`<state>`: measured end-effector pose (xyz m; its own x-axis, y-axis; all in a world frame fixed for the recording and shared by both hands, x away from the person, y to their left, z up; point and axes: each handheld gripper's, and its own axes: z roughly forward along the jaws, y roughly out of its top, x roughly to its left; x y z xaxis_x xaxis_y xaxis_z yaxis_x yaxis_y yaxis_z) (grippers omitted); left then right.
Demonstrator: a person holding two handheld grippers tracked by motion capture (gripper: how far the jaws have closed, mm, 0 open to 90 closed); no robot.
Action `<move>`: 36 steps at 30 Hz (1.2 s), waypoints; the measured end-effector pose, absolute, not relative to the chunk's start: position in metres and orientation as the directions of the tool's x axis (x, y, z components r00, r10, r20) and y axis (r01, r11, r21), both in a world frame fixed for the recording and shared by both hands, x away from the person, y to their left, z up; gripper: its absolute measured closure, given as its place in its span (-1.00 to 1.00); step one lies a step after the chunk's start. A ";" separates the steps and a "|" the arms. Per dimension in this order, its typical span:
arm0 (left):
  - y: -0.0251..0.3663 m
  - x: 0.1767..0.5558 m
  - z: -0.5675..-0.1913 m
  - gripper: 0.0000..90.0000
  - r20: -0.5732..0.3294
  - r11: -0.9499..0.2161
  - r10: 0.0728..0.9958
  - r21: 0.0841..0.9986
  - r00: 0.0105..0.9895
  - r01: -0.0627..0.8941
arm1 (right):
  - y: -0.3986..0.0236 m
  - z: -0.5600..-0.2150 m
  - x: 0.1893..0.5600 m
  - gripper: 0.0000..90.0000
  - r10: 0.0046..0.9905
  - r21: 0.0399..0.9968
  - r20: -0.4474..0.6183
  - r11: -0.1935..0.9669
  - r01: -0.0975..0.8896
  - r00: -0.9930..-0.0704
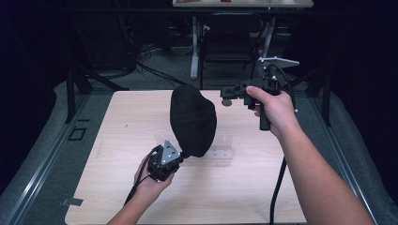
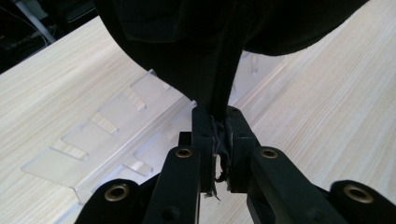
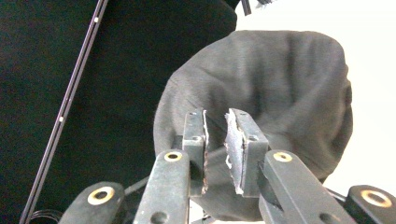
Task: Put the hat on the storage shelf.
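The left gripper (image 1: pixel 174 149) was clenched on the lower edge of a black fabric cap (image 1: pixel 193 119), holding it upright above a clear acrylic slotted rack (image 2: pixel 107 135) on the pale wooden table (image 1: pixel 117 154). At two o'clock from the cap, the right gripper (image 1: pixel 226 95) hovered released, jaws slightly parted

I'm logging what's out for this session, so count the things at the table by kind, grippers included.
Black fabric caps: 1
Clear plastic racks: 1
Handheld grippers: 2, the left gripper clamped on the cap's edge, the right gripper raised with its jaws slightly apart
Total: 4
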<state>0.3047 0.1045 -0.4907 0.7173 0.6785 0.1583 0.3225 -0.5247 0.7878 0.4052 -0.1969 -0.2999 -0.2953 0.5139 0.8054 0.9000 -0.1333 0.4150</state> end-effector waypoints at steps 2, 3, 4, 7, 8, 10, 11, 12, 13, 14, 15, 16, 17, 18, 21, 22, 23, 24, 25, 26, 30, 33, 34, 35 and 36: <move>0.109 0.306 -0.495 0.90 0.131 -0.506 0.689 0.791 0.713 0.344 | -0.200 -0.300 0.405 0.72 0.517 0.417 0.803 -0.133 0.899 -0.296; 0.109 0.306 -0.495 0.90 0.131 -0.506 0.689 0.791 0.713 0.344 | -0.202 -0.300 0.404 0.72 0.517 0.416 0.804 -0.136 0.899 -0.294; 0.112 0.306 -0.498 0.90 0.125 -0.500 0.696 0.791 0.707 0.353 | -0.203 -0.300 0.404 0.72 0.520 0.416 0.803 -0.136 0.899 -0.293; 0.116 0.308 -0.506 0.89 0.098 -0.483 0.708 0.789 0.700 0.379 | -0.207 -0.301 0.404 0.72 0.524 0.414 0.801 -0.139 0.900 -0.288; 0.116 0.308 -0.506 0.89 0.098 -0.483 0.708 0.789 0.700 0.379 | -0.207 -0.301 0.404 0.72 0.524 0.414 0.801 -0.139 0.900 -0.288; 0.118 0.310 -0.513 0.89 0.068 -0.472 0.715 0.781 0.696 0.409 | -0.210 -0.302 0.403 0.72 0.528 0.413 0.802 -0.148 0.899 -0.281; 0.121 0.310 -0.518 0.89 0.051 -0.455 0.721 0.787 0.691 0.417 | -0.212 -0.302 0.403 0.72 0.529 0.414 0.800 -0.148 0.898 -0.282; 0.121 0.310 -0.518 0.88 0.051 -0.455 0.721 0.787 0.691 0.417 | -0.212 -0.302 0.403 0.72 0.529 0.414 0.800 -0.148 0.898 -0.282; 0.121 0.309 -0.519 0.88 0.046 -0.447 0.723 0.792 0.689 0.416 | -0.214 -0.303 0.403 0.72 0.531 0.415 0.799 -0.151 0.897 -0.280; 0.122 0.309 -0.520 0.88 0.045 -0.450 0.723 0.788 0.690 0.420 | -0.215 -0.303 0.403 0.72 0.530 0.413 0.801 -0.157 0.897 -0.276; 0.122 0.309 -0.521 0.88 0.048 -0.449 0.724 0.790 0.688 0.417 | -0.216 -0.303 0.403 0.71 0.531 0.415 0.800 -0.156 0.896 -0.278; 0.122 0.308 -0.522 0.87 0.044 -0.445 0.726 0.791 0.687 0.420 | -0.217 -0.303 0.403 0.71 0.532 0.415 0.800 -0.156 0.896 -0.278; 0.122 0.308 -0.522 0.87 0.042 -0.442 0.727 0.793 0.686 0.420 | -0.217 -0.303 0.402 0.71 0.531 0.414 0.801 -0.158 0.897 -0.276; 0.123 0.307 -0.523 0.86 0.037 -0.436 0.729 0.794 0.683 0.423 | -0.217 -0.303 0.402 0.71 0.530 0.413 0.802 -0.161 0.896 -0.274; 0.128 0.306 -0.523 0.74 0.038 -0.441 0.731 0.788 0.681 0.430 | -0.218 -0.304 0.400 0.71 0.537 0.417 0.796 -0.149 0.897 -0.281; 0.130 0.307 -0.524 0.66 0.049 -0.442 0.733 0.792 0.678 0.421 | -0.219 -0.304 0.400 0.70 0.540 0.417 0.794 -0.148 0.897 -0.280; 0.133 0.306 -0.524 0.61 0.040 -0.433 0.740 0.792 0.671 0.431 | -0.219 -0.304 0.399 0.70 0.542 0.419 0.793 -0.150 0.896 -0.280; 0.136 0.306 -0.525 0.55 0.033 -0.425 0.746 0.793 0.666 0.437 | -0.220 -0.304 0.399 0.70 0.545 0.421 0.790 -0.147 0.895 -0.282; 0.136 0.306 -0.525 0.47 0.033 -0.425 0.746 0.793 0.666 0.437 | -0.220 -0.304 0.399 0.70 0.545 0.421 0.790 -0.147 0.895 -0.282; 0.145 0.304 -0.525 0.42 0.023 -0.409 0.756 0.797 0.654 0.445 | -0.222 -0.304 0.397 0.70 0.560 0.428 0.780 -0.151 0.891 -0.279; 0.161 0.300 -0.524 0.25 -0.004 -0.372 0.774 0.806 0.633 0.460 | -0.226 -0.306 0.393 0.69 0.589 0.445 0.756 -0.144 0.884 -0.285; 0.173 0.297 -0.524 0.15 -0.011 -0.357 0.786 0.808 0.618 0.469 | -0.230 -0.307 0.387 0.67 0.621 0.465 0.727 -0.130 0.876 -0.293; 0.177 0.297 -0.525 0.13 -0.008 -0.355 0.790 0.810 0.613 0.468 | -0.231 -0.308 0.385 0.66 0.627 0.469 0.722 -0.135 0.873 -0.291; 0.181 0.296 -0.525 0.10 -0.013 -0.345 0.797 0.811 0.603 0.473 | -0.233 -0.308 0.383 0.65 0.637 0.483 0.710 -0.129 0.866 -0.301; 0.184 0.296 -0.526 0.09 -0.015 -0.337 0.803 0.813 0.596 0.475 | -0.234 -0.308 0.381 0.65 0.650 0.492 0.698 -0.129 0.861 -0.301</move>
